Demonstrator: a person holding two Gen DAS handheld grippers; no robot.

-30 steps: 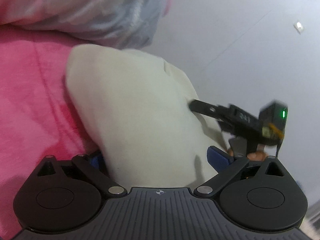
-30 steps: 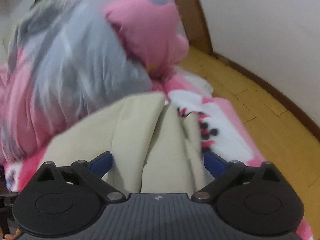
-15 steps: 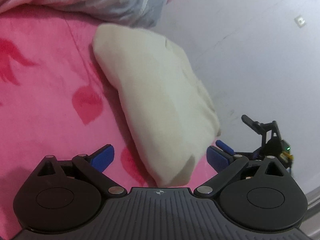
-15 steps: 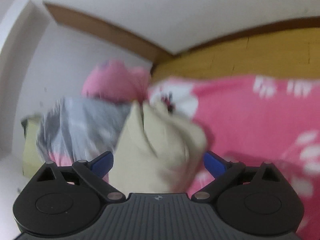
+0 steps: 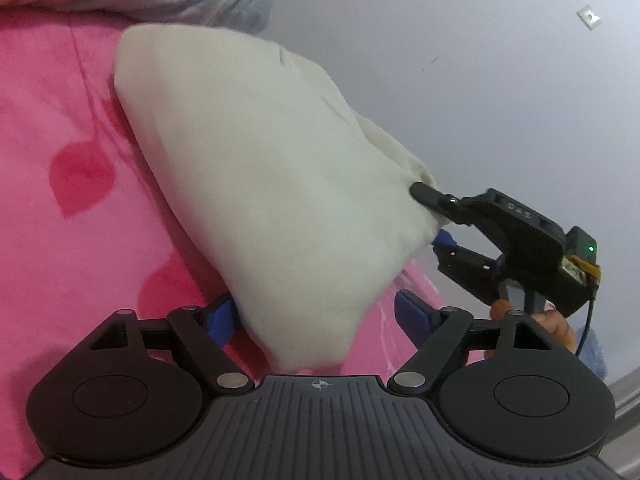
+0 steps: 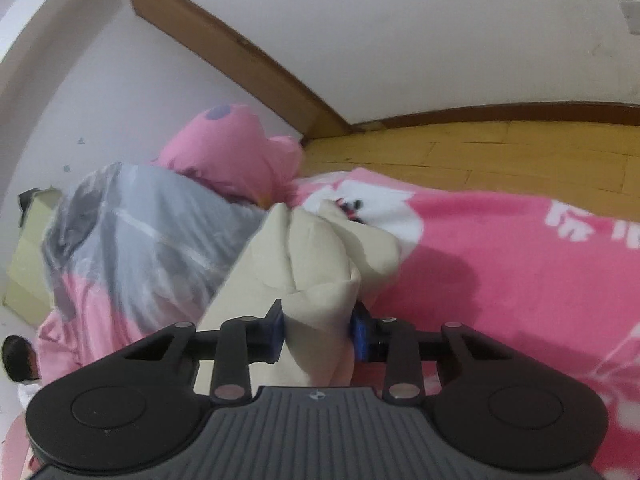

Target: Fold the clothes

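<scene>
A: Right hand-held gripper (image 6: 318,330) status?

B: Jaws closing, both blue pads pressed on a bunched end of the cream garment (image 6: 316,264). It's gripped.

A: Left hand-held gripper (image 5: 316,318)?

B: Wide but closing. The cream garment's near corner sits between its 2 pads; the left pad touches the cloth, the right one stands clear (so no grip).

A: Where's the garment?

B: On the pink bed cover (image 5: 60,208), straight ahead of both, running toward the grey-pink quilt (image 6: 132,240) behind it.
</scene>
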